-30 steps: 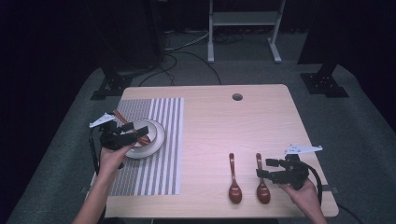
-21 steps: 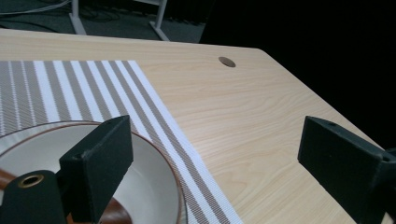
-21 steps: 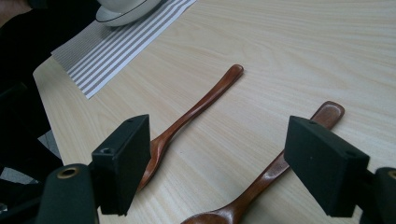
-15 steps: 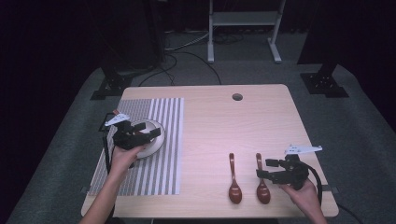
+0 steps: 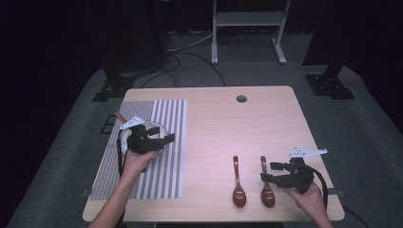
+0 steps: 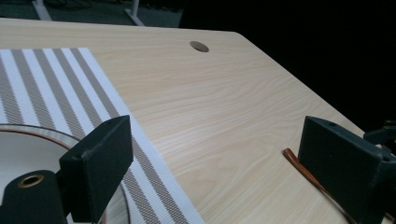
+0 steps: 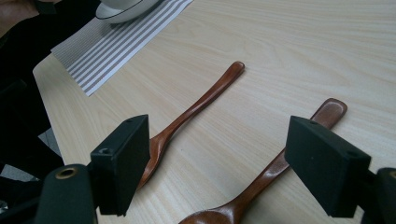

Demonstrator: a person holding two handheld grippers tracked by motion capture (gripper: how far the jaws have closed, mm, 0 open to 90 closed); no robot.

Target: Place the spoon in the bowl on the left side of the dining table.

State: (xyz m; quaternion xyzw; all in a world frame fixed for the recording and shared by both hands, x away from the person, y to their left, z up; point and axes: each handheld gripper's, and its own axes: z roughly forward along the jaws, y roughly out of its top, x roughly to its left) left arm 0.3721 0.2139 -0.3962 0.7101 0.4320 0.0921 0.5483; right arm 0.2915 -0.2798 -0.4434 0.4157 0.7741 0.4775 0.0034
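Note:
A white bowl (image 5: 159,128) with a dark rim sits on a grey-and-white striped placemat (image 5: 161,175) at the table's left. My left gripper (image 5: 161,135) hovers over the bowl, pointing right, open with nothing between its jaws. In the left gripper view (image 6: 219,154) the bowl's rim (image 6: 46,135) lies at lower left. Two brown wooden spoons (image 5: 237,183) (image 5: 266,183) lie side by side near the front right, handles pointing away. My right gripper (image 5: 267,172) is open just right of them. In the right gripper view (image 7: 224,158) it straddles the nearer spoon (image 7: 303,135); the other spoon (image 7: 201,100) lies beside the left jaw.
The light wooden table (image 5: 237,128) has a round cable hole (image 5: 241,99) near its far edge. A short brown stick end (image 5: 119,115) pokes out behind the left gripper's plate. Dark floor, cables and stand legs surround the table.
The left hand and its gripper have shifted to the right, from the placemat's left side to over the bowl. The right gripper and both spoons have stayed put.

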